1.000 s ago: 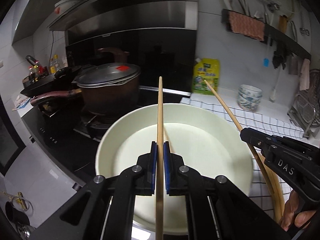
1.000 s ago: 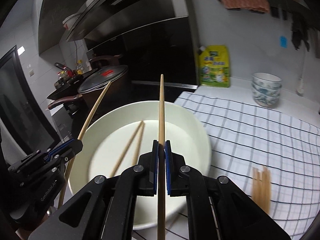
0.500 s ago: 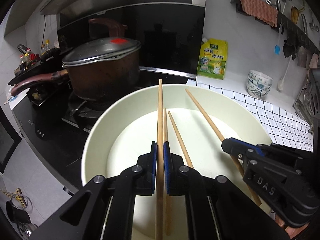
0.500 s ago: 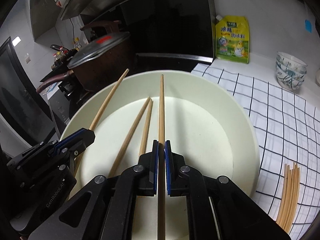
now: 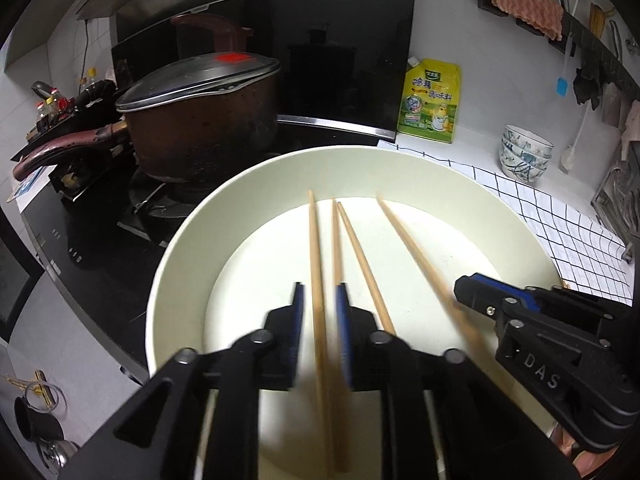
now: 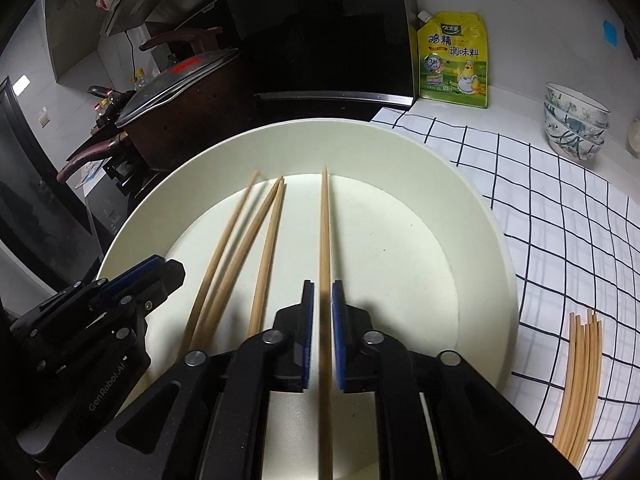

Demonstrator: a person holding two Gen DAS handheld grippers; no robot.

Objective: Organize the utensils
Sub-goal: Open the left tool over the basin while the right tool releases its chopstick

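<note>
Both grippers hover over wide cream bowl [image 6: 480, 216]. Left gripper [image 5: 320, 312] fingers apart, light wooden chopstick [image 5: 316, 264] loose between, pointing forward. Right gripper [image 6: 319, 304] fingers slightly parted around another chopstick [image 6: 325, 232], same axis.

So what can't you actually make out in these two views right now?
- Left wrist view: chopstick between the left gripper's open jaws is motion-blurred; contact with the bowl unclear.
- Right wrist view: loose chopsticks on the checked cloth are cut off by the frame edge.
</note>
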